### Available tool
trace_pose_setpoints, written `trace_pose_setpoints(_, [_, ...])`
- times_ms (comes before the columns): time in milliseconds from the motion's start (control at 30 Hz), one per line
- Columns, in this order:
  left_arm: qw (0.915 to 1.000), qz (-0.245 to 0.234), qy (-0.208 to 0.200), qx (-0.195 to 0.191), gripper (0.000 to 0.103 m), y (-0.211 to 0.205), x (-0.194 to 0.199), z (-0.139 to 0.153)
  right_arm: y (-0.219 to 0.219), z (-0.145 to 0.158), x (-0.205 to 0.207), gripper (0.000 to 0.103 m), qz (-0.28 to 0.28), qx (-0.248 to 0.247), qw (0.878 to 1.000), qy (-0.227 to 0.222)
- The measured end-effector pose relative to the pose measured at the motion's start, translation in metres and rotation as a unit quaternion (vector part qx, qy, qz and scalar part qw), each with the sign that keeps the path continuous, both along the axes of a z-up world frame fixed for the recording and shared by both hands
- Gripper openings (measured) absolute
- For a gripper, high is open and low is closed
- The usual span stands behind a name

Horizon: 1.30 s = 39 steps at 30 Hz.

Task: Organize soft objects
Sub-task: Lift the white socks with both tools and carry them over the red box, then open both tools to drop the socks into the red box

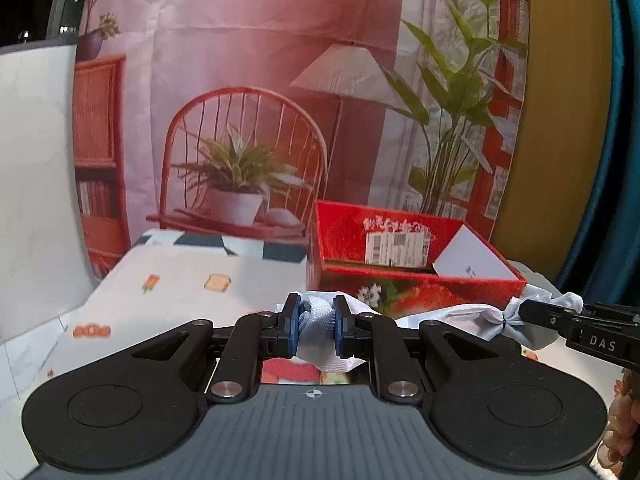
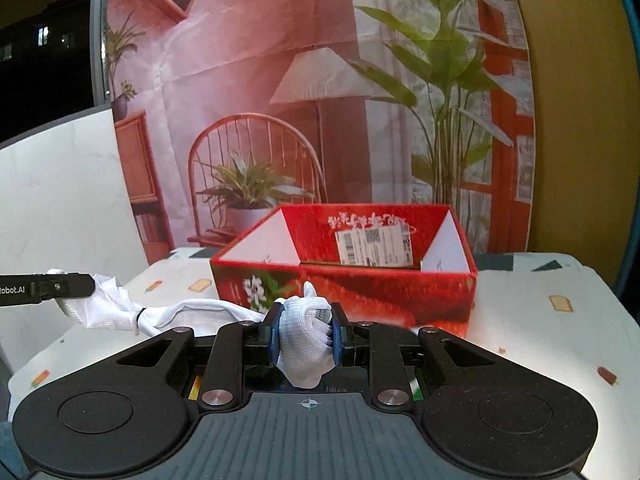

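Note:
A white mesh cloth (image 1: pixel 460 320), pinched by a dark band near one end, hangs stretched between both grippers above the table. My left gripper (image 1: pixel 316 320) is shut on one bunched end of it. In the left wrist view my right gripper (image 1: pixel 526 309) comes in from the right edge, clamped on the other end. In the right wrist view my right gripper (image 2: pixel 306 334) is shut on a wad of the cloth (image 2: pixel 200 312). There my left gripper (image 2: pixel 90 284) holds the far end at the left edge. An open red strawberry-print box (image 2: pixel 360 292) stands just behind the cloth.
The table (image 1: pixel 180 292) carries a white cover printed with small food pictures. The red box (image 1: pixel 420 292) has white inner flaps and a label on its back wall. A printed backdrop of a chair, lamp and plants hangs behind; a white panel (image 1: pixel 36 180) stands at the left.

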<state>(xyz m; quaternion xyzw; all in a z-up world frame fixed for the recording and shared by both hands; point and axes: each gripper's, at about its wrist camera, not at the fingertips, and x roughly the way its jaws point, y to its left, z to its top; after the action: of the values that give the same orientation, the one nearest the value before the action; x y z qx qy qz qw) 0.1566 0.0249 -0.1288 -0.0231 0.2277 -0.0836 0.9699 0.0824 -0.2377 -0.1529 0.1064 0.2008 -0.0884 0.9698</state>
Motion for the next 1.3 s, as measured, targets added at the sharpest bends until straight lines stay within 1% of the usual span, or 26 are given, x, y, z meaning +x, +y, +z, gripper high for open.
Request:
trace_pose_setpoints(333, [0.9999, -0.01, -0.004, 0.004, 0.018, -0.011, 0.035, 0.019, -0.025, 0.023, 0.028, 0.022, -0.003, -0.002, 1.0, -0.01])
trace_pose_setpoints(533, [0.9998, -0.018, -0.002, 0.008, 0.018, -0.022, 0.069, 0.032, -0.049, 0.044, 0.052, 0.022, -0.004, -0.008, 1.0, -0.014])
trace_pose_setpoints(767, [0.9993, -0.029, 0.011, 0.02, 0.018, -0.046, 0.123, 0.039, -0.082, 0.058, 0.093, 0.022, -0.009, -0.029, 1.0, -0.003])
trace_pose_setpoints(833, [0.9989, -0.033, 0.018, 0.027, 0.018, -0.055, 0.139, 0.037, -0.094, 0.057, 0.106, 0.022, -0.012, -0.03, 0.999, 0.007])
trace_pose_setpoints(900, [0.9978, -0.04, 0.035, 0.039, 0.018, -0.066, 0.157, 0.029, -0.105, 0.051, 0.119, 0.022, -0.013, -0.026, 0.999, 0.021])
trace_pose_setpoints(1067, [0.9932, -0.053, 0.075, 0.072, 0.018, -0.09, 0.198, 0.004, -0.127, 0.023, 0.156, 0.022, -0.016, -0.016, 0.996, 0.087])
trace_pose_setpoints(1167, [0.9916, -0.052, 0.083, 0.084, 0.018, -0.098, 0.222, -0.006, -0.135, 0.009, 0.179, 0.021, -0.014, -0.02, 0.993, 0.115])
trace_pose_setpoints(1300, [0.9904, -0.057, 0.086, 0.093, 0.018, -0.106, 0.249, -0.014, -0.145, -0.003, 0.209, 0.022, 0.003, -0.023, 0.99, 0.14])
